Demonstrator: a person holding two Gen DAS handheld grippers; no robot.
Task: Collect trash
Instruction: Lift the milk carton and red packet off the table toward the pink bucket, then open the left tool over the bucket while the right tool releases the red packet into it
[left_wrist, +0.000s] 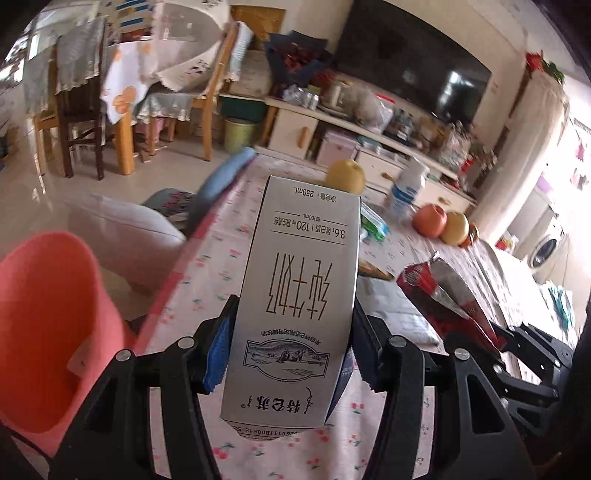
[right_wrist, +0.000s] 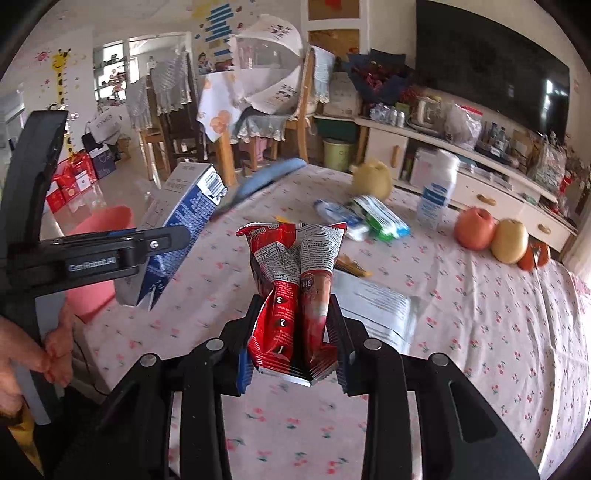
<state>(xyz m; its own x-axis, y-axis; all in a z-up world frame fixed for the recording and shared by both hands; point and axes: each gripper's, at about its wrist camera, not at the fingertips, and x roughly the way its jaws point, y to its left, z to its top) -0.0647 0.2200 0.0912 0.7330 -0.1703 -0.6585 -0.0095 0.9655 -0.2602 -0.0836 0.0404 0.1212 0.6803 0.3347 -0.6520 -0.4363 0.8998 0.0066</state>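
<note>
My left gripper (left_wrist: 291, 314) is shut on a grey milk carton (left_wrist: 299, 295) and holds it above the left edge of the floral-cloth table (left_wrist: 207, 280). The carton also shows in the right wrist view (right_wrist: 181, 221), tilted, with the left gripper (right_wrist: 170, 236) around it. My right gripper (right_wrist: 295, 306) is shut on a crumpled red snack wrapper (right_wrist: 291, 280) above the table; the wrapper also shows in the left wrist view (left_wrist: 447, 295). A pink bin (left_wrist: 48, 332) stands on the floor left of the table, below the carton; its rim shows in the right wrist view (right_wrist: 107, 218).
On the table lie green-and-blue wrappers (right_wrist: 369, 218), a white plastic bottle (right_wrist: 439, 188), a sheet of paper (right_wrist: 376, 306), a small yellow wrapper (right_wrist: 354, 267), a blue cloth (right_wrist: 269, 179) and several fruits (right_wrist: 474, 229). A TV cabinet (right_wrist: 461, 166) and chairs stand beyond.
</note>
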